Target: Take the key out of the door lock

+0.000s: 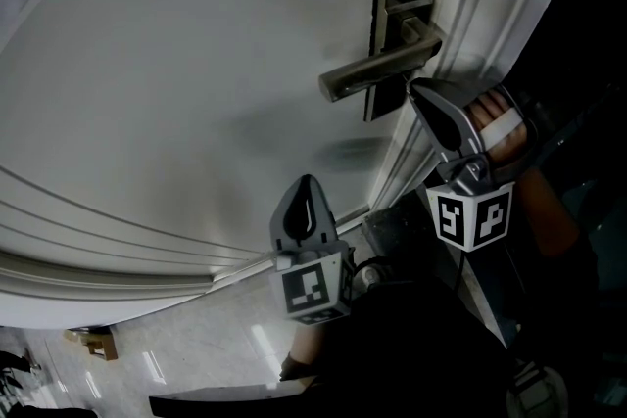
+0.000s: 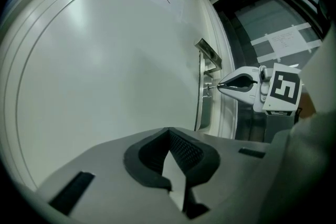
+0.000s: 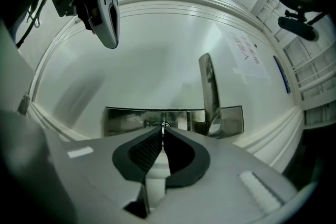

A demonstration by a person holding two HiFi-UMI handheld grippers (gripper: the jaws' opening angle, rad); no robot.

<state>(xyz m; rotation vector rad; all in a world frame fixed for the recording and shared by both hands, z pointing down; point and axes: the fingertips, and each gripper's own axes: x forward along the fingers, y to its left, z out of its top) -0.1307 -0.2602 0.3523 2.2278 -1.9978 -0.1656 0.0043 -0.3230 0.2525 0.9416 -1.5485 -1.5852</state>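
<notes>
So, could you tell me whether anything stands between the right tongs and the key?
Nothing visible does: the right tongs are closed on the key at the lock plate, with the door handle off to one side.

The key (image 3: 164, 124) is a thin metal piece. It shows edge-on as a narrow sliver and stands out square to the lock (image 3: 123, 122). Its inner end sits in the keyhole. Its outer end is clamped between the closed tips of the right gripper (image 3: 161, 135).

The lock is a long, polished metal plate mounted flat near the door's edge. The keyhole lies on the plate below the lever (image 1: 377, 71).
</notes>
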